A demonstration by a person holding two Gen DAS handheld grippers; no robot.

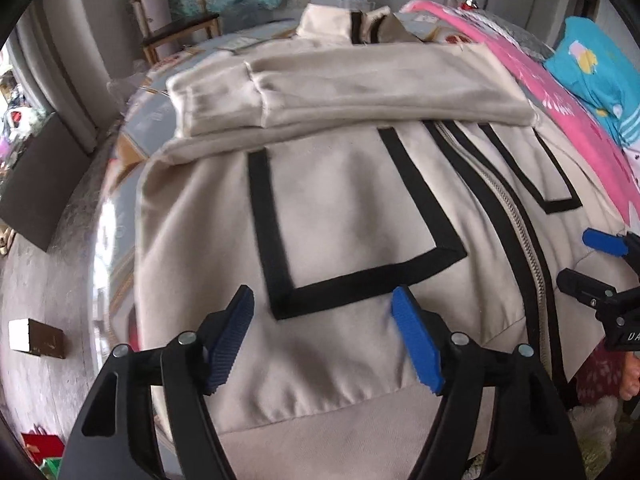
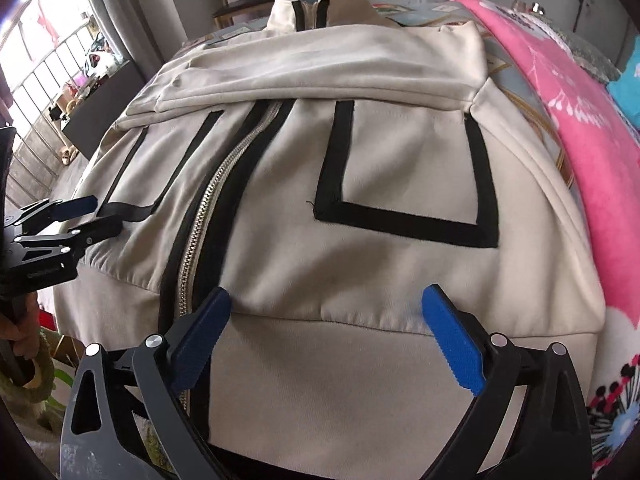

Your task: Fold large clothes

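Left wrist view: left tool (image 1: 322,336) and right tool (image 2: 326,336), both spread apart, hover over jacket (image 1: 352,208) hem.

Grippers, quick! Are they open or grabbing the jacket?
Left gripper: open, holding nothing, above the jacket.
Right gripper: open, holding nothing.

1. On your right, a pink blanket (image 2: 576,120) with a white flower print runs along the bed's far side.
2. Beyond it you have a turquoise cushion (image 1: 592,72) with a cartoon print.
3. Past the head of the bed stands a wooden chair (image 1: 176,20).
4. To your left, a dark cabinet (image 1: 36,184) sits on the grey floor (image 1: 36,292).
5. A small brown-and-white box (image 1: 36,338) lies on that floor.
6. The barred window (image 2: 44,72) behind looks cluttered, though the blur hides what is there.
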